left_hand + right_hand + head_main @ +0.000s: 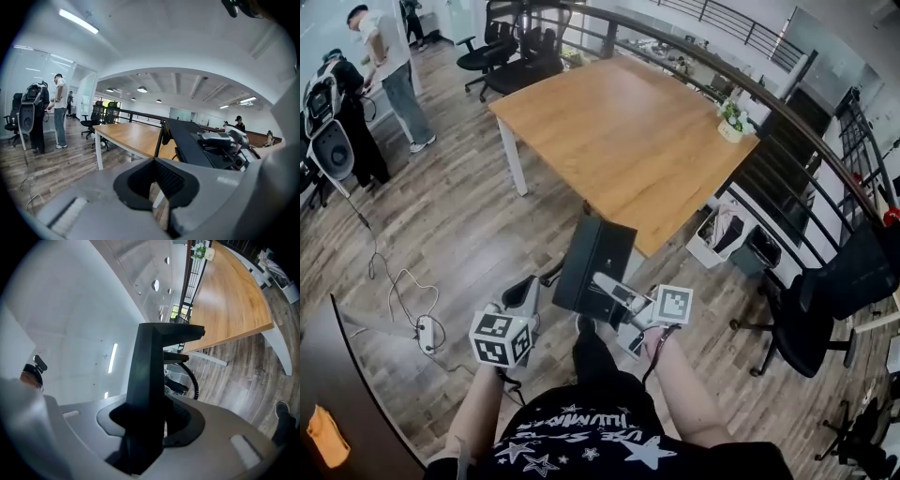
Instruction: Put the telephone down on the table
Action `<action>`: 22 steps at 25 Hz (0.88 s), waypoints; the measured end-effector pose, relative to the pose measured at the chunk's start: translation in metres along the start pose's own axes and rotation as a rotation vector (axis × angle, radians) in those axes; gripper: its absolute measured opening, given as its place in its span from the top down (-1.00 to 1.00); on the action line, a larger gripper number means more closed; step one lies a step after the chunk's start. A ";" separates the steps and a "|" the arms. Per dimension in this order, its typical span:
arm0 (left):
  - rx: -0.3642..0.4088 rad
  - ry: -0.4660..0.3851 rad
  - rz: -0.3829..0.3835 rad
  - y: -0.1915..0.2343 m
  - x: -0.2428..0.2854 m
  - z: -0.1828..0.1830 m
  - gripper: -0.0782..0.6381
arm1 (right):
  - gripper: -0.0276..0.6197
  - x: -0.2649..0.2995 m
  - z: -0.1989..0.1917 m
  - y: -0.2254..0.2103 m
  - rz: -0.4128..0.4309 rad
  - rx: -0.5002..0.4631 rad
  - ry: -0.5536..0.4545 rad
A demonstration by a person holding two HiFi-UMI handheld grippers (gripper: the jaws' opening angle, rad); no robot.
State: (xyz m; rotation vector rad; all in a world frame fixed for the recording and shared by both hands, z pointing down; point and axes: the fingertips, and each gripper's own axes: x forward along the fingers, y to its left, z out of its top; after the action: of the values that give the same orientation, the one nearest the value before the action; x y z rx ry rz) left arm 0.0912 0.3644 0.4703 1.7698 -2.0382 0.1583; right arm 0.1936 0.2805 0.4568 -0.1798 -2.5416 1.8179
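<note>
Jaws of right gripper clamped on the telephone: a black slab, upright, in the air over the floor, just short of the near corner of the table. Lower end of telephone buried between the jaws; keypad and any brand out of sight. One coiled cord off its side, far end hidden. Jaws of left gripper parted by a narrow slit, empty, just left of the telephone. Two marker cubes, one per gripper, black-and-white squares only. White lettering and stars on the person's black shirt, upside down and cut off, not readable. One potted plant at the table's far edge. Black chairs beyond the table, overlapping, hard to count. Two people standing at the left, a third farther back, cut by the frame edge.
</note>
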 end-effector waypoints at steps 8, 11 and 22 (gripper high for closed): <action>0.009 0.000 0.012 0.036 0.066 0.042 0.78 | 0.41 0.046 0.073 -0.033 -0.003 -0.005 0.000; 0.001 0.001 0.022 0.050 0.087 0.056 0.78 | 0.41 0.062 0.097 -0.040 -0.004 0.020 0.002; -0.010 0.013 0.037 0.082 0.168 0.098 0.78 | 0.41 0.105 0.181 -0.066 0.017 0.002 0.026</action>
State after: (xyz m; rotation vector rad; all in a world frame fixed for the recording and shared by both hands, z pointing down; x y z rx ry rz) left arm -0.0273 0.1896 0.4640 1.7211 -2.0594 0.1702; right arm 0.0698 0.0990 0.4544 -0.2240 -2.5284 1.8118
